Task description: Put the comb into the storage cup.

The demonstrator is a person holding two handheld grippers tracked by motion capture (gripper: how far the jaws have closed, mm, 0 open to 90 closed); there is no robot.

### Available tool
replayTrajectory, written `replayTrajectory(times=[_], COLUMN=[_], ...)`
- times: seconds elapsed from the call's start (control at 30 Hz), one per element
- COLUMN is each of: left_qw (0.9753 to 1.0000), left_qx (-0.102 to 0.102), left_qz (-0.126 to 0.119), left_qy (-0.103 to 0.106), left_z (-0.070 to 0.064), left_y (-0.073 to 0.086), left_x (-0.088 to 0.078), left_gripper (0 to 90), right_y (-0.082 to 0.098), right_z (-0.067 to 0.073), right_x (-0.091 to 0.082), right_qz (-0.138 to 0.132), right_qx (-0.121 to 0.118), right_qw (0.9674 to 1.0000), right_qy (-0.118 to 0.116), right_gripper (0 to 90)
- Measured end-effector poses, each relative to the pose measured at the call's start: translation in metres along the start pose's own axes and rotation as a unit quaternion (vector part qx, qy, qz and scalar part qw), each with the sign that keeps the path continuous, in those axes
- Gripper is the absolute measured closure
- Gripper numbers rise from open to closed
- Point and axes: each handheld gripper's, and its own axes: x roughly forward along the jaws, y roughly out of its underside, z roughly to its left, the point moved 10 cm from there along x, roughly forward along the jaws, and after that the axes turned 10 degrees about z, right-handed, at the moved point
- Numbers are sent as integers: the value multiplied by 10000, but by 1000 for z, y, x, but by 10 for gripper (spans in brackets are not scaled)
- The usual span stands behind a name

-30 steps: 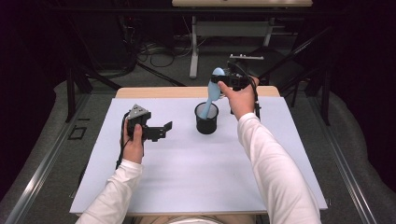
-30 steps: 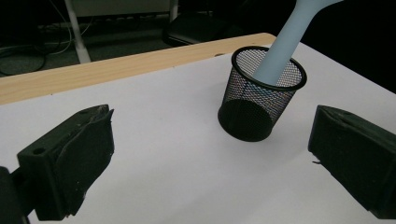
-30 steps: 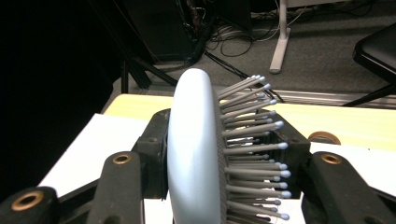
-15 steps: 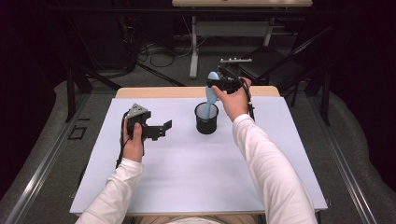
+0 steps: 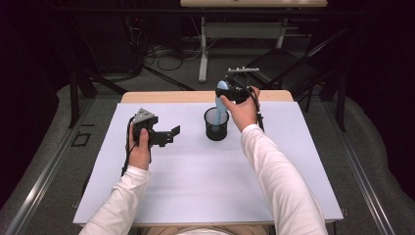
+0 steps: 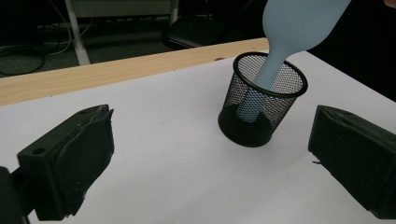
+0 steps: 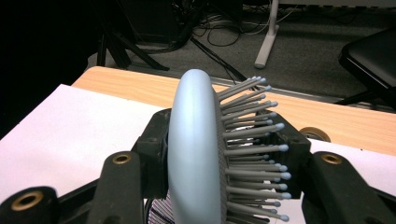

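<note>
Above the mesh cup (image 5: 216, 125), right gripper (image 5: 234, 93) clamping hairbrush (image 5: 221, 100), handle seemingly inside

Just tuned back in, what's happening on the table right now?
The right gripper is clamped on the head of a light blue hairbrush and holds it handle-down in the black mesh cup. The handle is already inside the cup and appears to reach its bottom; the brush leans against the rim and has not been let go. The left gripper rests off to the cup's left with its jaws open, holding nothing. The cup stands upright on the white table cover.
</note>
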Motion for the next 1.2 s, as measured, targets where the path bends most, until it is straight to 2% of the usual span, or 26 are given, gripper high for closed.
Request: replayTrajectory(times=[0.3, 0.57, 0.63, 0.93, 1.07, 1.2], left_qw=[10000, 10000, 10000, 10000, 10000, 10000], left_qx=[-10, -23, -21, -37, -46, -53], left_qz=[-11, -17, -12, -22, -23, -24], left_qy=[-21, -48, -42, -20, -8, -9], left_z=[1, 1, 1, 1, 2, 2], left_y=[0, 1, 1, 0, 0, 0], left_x=[-1, -3, -4, -4, -4, -4], left_gripper=[4, 4, 4, 4, 4, 4], right_y=[7, 9, 9, 10, 10, 10], right_z=[-1, 11, 12, 11, 10, 11], right_x=[6, 9, 9, 8, 9, 8], right_qz=[51, 11, 11, 37, 22, 12], right_qx=[-77, -289, -339, -280, -216, -337], right_qw=[9999, 9995, 9994, 9995, 9996, 9994], right_qy=[65, -92, -70, -169, -198, -123], right_gripper=[487, 468, 469, 454, 356, 312])
